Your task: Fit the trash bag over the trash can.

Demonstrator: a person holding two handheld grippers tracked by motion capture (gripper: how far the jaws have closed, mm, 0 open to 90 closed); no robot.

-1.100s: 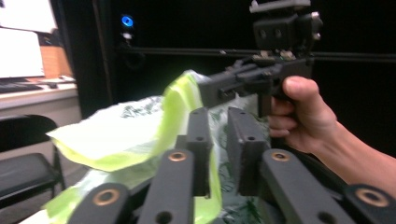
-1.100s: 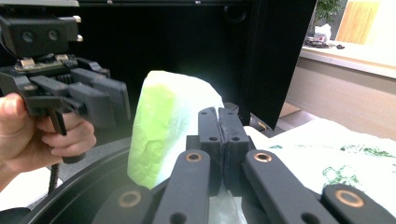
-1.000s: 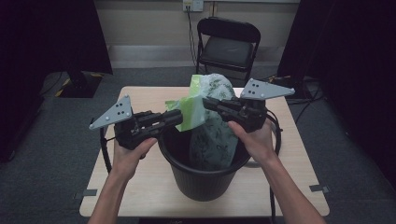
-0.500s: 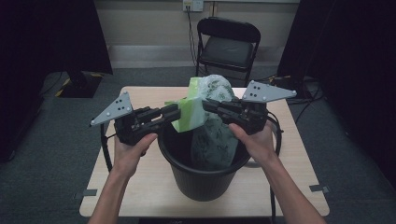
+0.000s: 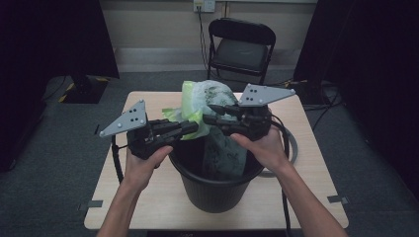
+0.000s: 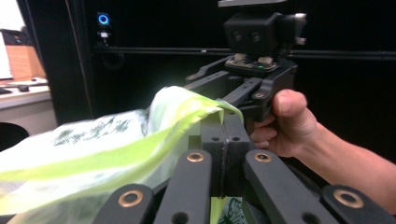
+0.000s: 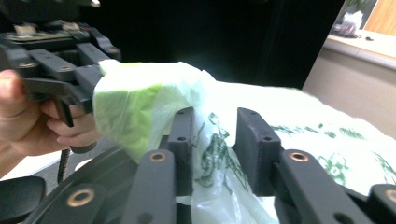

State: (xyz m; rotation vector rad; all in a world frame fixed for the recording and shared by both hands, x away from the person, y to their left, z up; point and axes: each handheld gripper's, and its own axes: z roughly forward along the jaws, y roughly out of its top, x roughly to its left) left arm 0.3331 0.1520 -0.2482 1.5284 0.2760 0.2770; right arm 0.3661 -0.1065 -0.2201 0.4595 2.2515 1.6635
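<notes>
— Left gripper (image 5: 193,128) has its jaws pressed together on the yellow-green edge of the plastic bag (image 5: 205,101); its own view shows the film pinched between them.

— Right gripper (image 5: 210,113)?

— Spread, with bag film lying between the jaws; no clamping; it sits just beside the left one above the black bucket (image 5: 215,185), where the bag's lower part hangs.

— Surroundings?

— Bucket stands mid-table (image 5: 306,197); bare wood either side; a cable loops at the right; a folding chair (image 5: 240,44) stands beyond the far edge.
</notes>
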